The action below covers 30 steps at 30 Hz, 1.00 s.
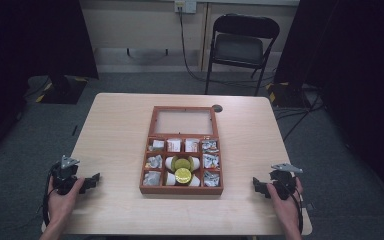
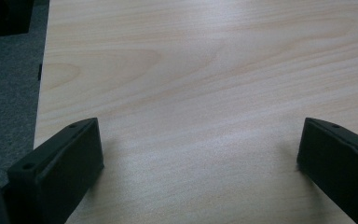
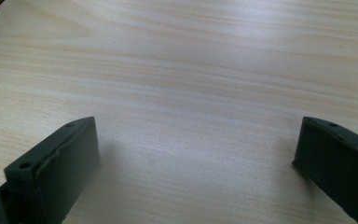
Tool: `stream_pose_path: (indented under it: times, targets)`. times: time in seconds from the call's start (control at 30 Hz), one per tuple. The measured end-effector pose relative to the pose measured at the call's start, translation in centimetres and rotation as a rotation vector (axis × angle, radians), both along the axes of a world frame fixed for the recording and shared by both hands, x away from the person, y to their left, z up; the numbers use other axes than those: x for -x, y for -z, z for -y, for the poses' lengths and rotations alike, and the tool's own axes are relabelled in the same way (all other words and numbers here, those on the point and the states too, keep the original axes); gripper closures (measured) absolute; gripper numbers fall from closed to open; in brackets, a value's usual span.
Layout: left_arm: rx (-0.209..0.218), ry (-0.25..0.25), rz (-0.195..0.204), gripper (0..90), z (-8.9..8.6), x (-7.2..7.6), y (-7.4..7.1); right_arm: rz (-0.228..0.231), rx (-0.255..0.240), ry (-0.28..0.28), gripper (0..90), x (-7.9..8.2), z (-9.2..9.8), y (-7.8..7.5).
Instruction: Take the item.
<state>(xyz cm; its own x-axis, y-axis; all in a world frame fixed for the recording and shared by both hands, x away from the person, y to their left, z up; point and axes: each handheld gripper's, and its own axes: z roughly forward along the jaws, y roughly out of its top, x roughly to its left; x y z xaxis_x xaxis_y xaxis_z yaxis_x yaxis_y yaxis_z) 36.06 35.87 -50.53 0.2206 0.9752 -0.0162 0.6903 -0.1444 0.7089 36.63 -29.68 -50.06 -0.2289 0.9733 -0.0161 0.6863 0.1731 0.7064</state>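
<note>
Low at the frame's bottom corners, we rest our left gripper and right gripper on the table. Both point inward at the wooden box, jaws wide apart and empty.

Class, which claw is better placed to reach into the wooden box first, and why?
Neither clearly: left claw and right claw both rest open on the table, about equally far from the wooden box.
</note>
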Motion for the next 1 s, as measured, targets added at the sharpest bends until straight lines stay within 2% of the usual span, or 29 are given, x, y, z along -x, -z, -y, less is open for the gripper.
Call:
stream_pose_path:
  times: [0.13,0.23,0.33,0.37,0.4,0.47,0.5,0.67,0.73,0.77,0.87,0.9,1.0]
  targets:
    - [-0.004,-0.015,0.004,0.0,0.2,0.0,0.0,-0.001,-0.001,0.001,0.0,0.0,0.0,0.0]
    - [-0.007,-0.005,0.006,2.0,0.3,0.1,-0.1,-0.001,-0.001,0.001,0.0,0.0,0.0,0.0]
    - [-0.002,0.005,0.021,13.3,0.4,0.2,-0.4,-0.001,-0.001,0.001,0.0,0.0,0.0,0.0]
    - [-0.023,0.0,0.025,17.0,0.5,0.2,-0.5,-0.001,-0.001,0.001,0.0,0.0,0.0,0.0]
    - [-0.047,-0.013,0.03,16.5,0.6,0.2,-0.5,-0.001,-0.001,0.001,0.0,0.0,0.0,0.0]
    - [-0.032,-0.002,0.033,18.2,0.6,0.2,-0.5,-0.001,-0.001,0.001,0.0,0.0,0.0,0.0]
    - [-0.016,0.012,0.021,17.9,0.7,0.1,-0.5,-0.001,-0.001,0.001,0.0,0.0,0.0,0.0]
    - [-0.012,0.037,0.024,19.2,0.9,0.3,-0.8,-0.001,-0.002,0.0,0.0,0.0,0.0,0.0]
    - [-0.028,0.039,0.027,20.6,1.0,0.3,-1.0,-0.001,-0.002,0.0,0.0,0.0,0.0,0.0]
    - [0.0,0.057,0.039,20.9,1.2,0.4,-1.2,-0.001,-0.002,0.0,0.0,0.0,0.0,0.0]
    - [-0.002,0.075,0.045,20.9,1.4,0.5,-1.4,-0.001,-0.002,0.0,0.0,0.0,0.0,0.0]
    - [-0.017,0.101,0.061,21.0,1.7,0.6,-1.5,0.0,-0.002,0.0,0.0,0.0,0.0,0.0]
    - [-0.012,0.122,0.07,21.2,2.3,0.6,-1.8,-0.001,-0.002,0.0,0.0,0.0,0.0,0.0]
